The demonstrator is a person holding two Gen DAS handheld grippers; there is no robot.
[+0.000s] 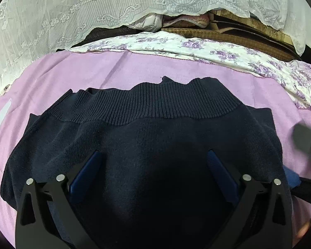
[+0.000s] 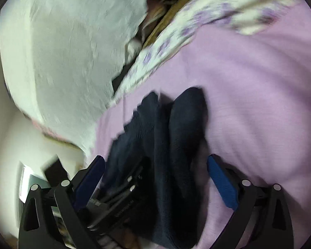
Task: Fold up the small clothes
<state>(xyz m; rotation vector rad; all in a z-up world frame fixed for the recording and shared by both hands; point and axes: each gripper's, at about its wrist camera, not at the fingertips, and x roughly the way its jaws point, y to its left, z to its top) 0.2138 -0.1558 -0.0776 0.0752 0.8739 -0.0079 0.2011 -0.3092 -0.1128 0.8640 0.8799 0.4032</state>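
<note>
A dark navy knit sweater (image 1: 151, 137) lies on the lilac bedsheet (image 1: 134, 68), its ribbed hem toward the far side. My left gripper (image 1: 153, 155) hovers open just over the sweater's middle, blue pads spread wide, holding nothing. In the blurred, tilted right wrist view the same sweater (image 2: 176, 137) shows bunched in folds on the sheet (image 2: 259, 103). My right gripper (image 2: 155, 159) is open above its edge, with nothing between the pads. The left gripper's body (image 2: 118, 199) shows at lower left there.
A floral purple-and-white cloth (image 1: 217, 49) lies along the sheet's far edge. White lace fabric (image 1: 72, 10) hangs behind, over stacked brown boards (image 1: 248, 33) and bundled clothes. A dark blurred shape (image 1: 306, 139) sits at the right edge.
</note>
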